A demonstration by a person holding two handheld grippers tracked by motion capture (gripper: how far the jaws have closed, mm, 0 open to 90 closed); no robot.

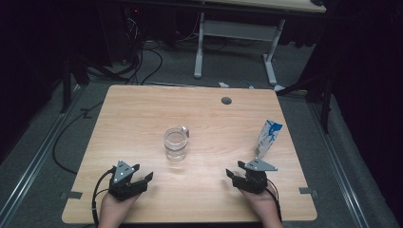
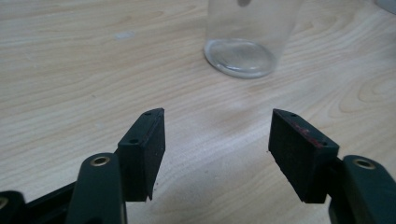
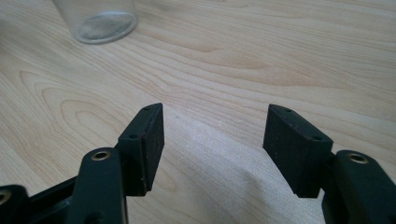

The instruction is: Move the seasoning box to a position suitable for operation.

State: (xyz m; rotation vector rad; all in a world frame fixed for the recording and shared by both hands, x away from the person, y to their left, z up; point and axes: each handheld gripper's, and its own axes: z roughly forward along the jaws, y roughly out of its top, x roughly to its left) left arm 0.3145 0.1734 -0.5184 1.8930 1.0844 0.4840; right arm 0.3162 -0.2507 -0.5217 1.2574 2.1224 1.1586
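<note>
A clear glass jar (image 1: 175,144) stands upright near the middle of the wooden table (image 1: 142,114). A white and blue pouch (image 1: 266,137) stands at the right, just beyond my right gripper (image 1: 233,175). My left gripper (image 1: 142,176) rests near the front left edge, open, with nothing between its black pads. The left gripper view has the glass jar (image 2: 245,42) ahead of the left gripper (image 2: 217,140), a little way off. In the right gripper view, the right gripper (image 3: 212,135) stands open over bare wood, and the glass jar (image 3: 100,18) sits at the far left.
A round grey cable hole (image 1: 226,100) marks the table's far side. Beyond the table stands a white-legged desk (image 1: 237,42) on grey carpet, with cables (image 1: 142,57) trailing on the floor at the left.
</note>
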